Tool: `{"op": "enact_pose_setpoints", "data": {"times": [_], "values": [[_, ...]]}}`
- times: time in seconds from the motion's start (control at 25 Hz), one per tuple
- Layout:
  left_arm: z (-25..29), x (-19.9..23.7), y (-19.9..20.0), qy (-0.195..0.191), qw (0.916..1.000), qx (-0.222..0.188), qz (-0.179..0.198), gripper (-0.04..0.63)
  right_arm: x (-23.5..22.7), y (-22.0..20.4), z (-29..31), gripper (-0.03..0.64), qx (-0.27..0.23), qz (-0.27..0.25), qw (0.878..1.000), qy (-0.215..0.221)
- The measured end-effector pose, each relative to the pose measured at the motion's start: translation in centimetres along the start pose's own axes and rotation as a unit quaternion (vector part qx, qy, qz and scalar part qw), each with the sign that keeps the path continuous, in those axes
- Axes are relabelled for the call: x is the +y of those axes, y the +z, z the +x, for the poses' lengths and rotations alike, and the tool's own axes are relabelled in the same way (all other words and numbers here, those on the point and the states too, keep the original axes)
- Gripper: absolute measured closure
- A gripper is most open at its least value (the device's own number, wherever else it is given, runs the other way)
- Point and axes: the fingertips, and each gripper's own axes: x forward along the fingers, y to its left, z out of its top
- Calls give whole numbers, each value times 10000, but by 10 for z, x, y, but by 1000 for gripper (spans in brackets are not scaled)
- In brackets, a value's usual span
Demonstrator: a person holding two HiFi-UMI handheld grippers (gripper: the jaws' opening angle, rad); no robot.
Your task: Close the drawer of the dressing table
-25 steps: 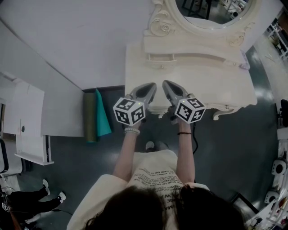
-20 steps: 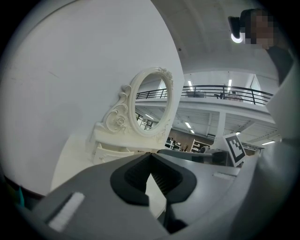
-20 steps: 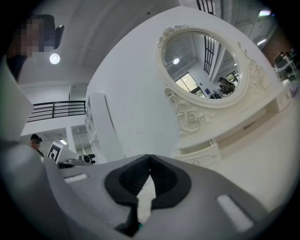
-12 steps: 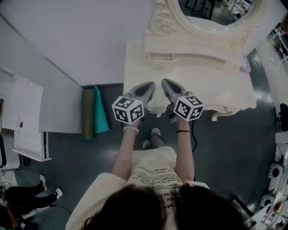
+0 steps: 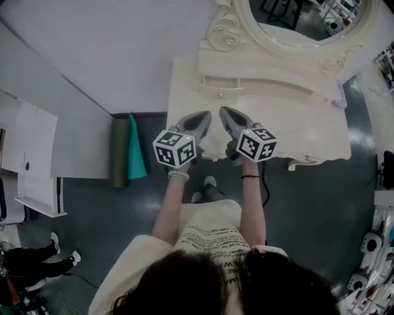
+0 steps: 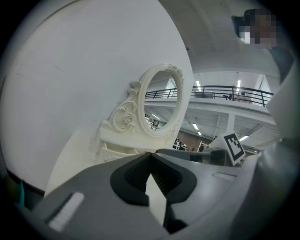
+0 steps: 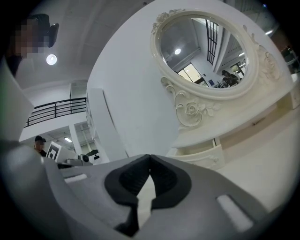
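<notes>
Left gripper [image 6: 151,154], right gripper [image 7: 149,157]: jaws together, empty.

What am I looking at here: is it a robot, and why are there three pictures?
It is no robot. A person stands at a cream dressing table with an oval mirror and holds a hand tool in each hand. The head view looks down from the person's head. The other two views come from cameras riding on the tools. The left gripper and right gripper both have their jaws shut on nothing. A small drawer under the mirror stands pulled out.
</notes>
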Motion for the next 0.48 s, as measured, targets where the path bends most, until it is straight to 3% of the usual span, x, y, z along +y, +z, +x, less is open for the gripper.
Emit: {"op": "enact_pose_setpoints", "data": {"times": [0.48], "values": [[29,15,-7,257,9995,66,-198,591,-38,-3,21,614,430,185,9989,61]]}}
